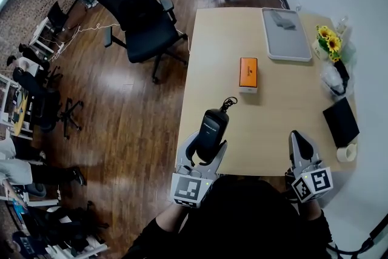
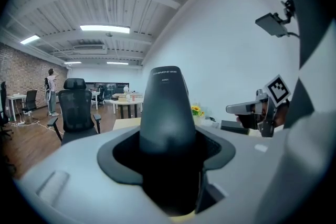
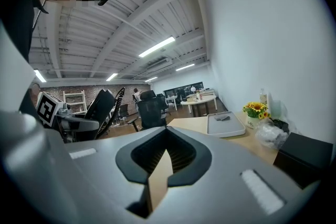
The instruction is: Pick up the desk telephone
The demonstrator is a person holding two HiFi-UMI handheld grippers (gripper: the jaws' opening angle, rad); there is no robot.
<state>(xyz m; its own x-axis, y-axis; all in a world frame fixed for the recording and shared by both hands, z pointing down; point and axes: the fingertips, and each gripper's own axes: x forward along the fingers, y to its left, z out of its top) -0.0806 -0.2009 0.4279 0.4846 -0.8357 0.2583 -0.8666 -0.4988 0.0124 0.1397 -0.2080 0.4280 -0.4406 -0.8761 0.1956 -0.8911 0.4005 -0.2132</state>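
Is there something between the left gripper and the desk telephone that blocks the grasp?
Nothing visible stands between them. The left gripper is closed on the desk telephone: its dark body sits directly between the jaws, over the near edge of the table.

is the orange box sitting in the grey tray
No, the orange rectangular box lies on the bare wooden table, apart from the grey tray.

There is one desk telephone handset, one orange box, one grey tray, one sunflower bunch, one black box, one tape roll, one desk and one black office chair.
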